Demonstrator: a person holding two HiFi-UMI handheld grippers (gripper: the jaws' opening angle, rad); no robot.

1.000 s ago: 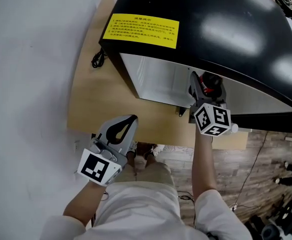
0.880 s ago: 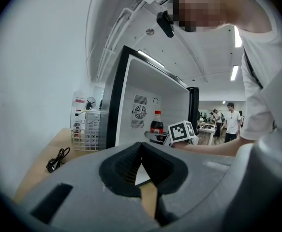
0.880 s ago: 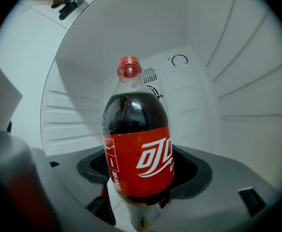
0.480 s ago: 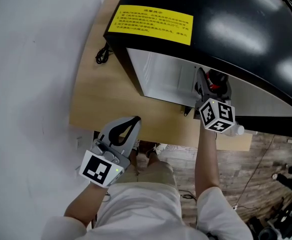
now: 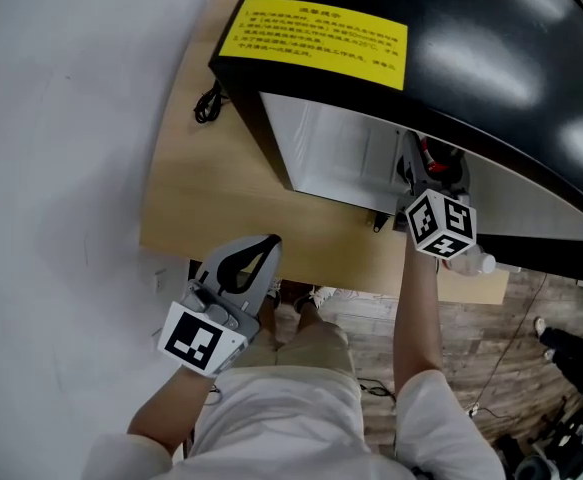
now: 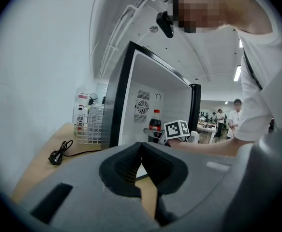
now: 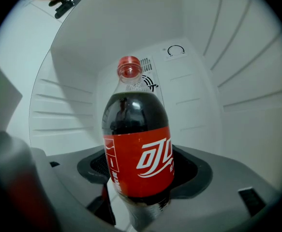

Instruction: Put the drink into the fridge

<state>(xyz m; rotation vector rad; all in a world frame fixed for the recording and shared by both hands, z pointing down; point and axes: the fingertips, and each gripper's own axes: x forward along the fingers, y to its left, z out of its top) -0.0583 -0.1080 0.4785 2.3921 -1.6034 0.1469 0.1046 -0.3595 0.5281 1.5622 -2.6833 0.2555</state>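
The drink is a cola bottle [image 7: 138,149] with a red label and red cap. It stands upright between the jaws of my right gripper [image 7: 143,185], which is shut on its lower body. White fridge walls surround it in the right gripper view. In the head view the right gripper [image 5: 429,173] reaches into the open black fridge [image 5: 491,48], with the bottle [image 5: 437,156] mostly hidden under the fridge top. My left gripper [image 5: 261,248] is shut and empty at the table's front edge. The left gripper view shows its closed jaws [image 6: 141,151] facing the fridge, bottle [image 6: 155,123] inside.
The fridge stands on a wooden table [image 5: 201,198] against a white wall. A coiled black cable [image 5: 206,103] lies left of the fridge. A white wire basket [image 6: 89,124] with bottles sits behind it. Wood floor [image 5: 491,338] lies to the right; people stand far off.
My right gripper has carried the cola bottle a little further right and deeper under the fridge top. The left gripper has stayed where it was, still shut.
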